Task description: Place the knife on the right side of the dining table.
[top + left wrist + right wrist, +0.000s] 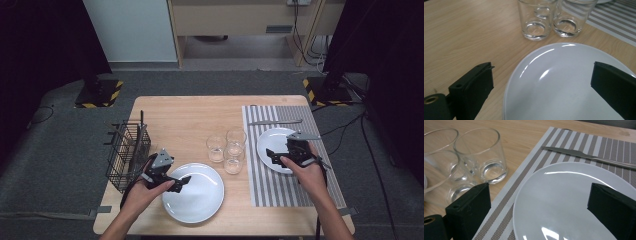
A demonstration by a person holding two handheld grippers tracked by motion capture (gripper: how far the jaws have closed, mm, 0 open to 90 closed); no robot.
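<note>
2 white plates are the items in hand, and I have gripped neither yet. I hold the left gripper (181, 181) over the near plate (197, 195), which lies on the bare wood of the table (175, 120) near the front edge; its jaws stand wide apart astride the rim in the left gripper view, gripping nothing. I hold the right gripper (274, 155) over the far plate (267, 139), which rests on the striped placemat (262, 187) beside a knife (275, 121); its jaws are likewise spread and empty. 3 glasses (226, 148) stand clustered between the plates, and a wire basket (127, 152) sits at the table's left edge. My judgement: the approach is complete; grasping, lifting and placing remain.
</note>
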